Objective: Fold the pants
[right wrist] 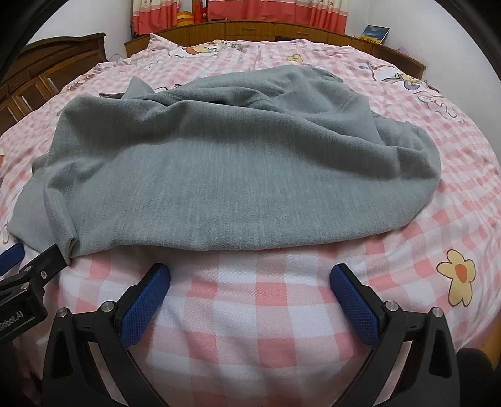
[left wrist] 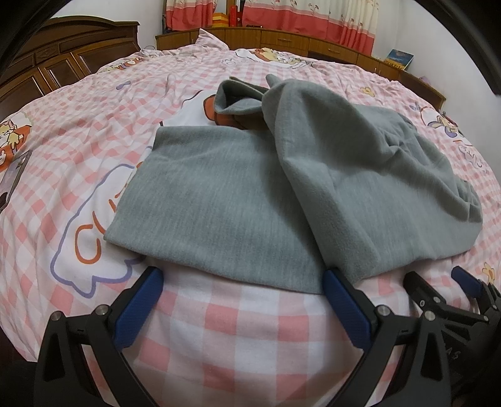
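Note:
Grey fleece pants lie crumpled on a pink checked bedspread; one leg lies flat, the other is draped over it to the right. In the right wrist view the pants fill the middle of the bed. My left gripper is open, its blue pads touching the near hem, with nothing between them. My right gripper is open just short of the near edge. The right gripper's fingers show at the lower right of the left wrist view; the left gripper's finger touches the pants' near left corner.
A dark wooden headboard stands at the far left. A low wooden cabinet runs along the far side under red and cream curtains. A book leans on the cabinet at the right. Bedspread lies bare right of the pants.

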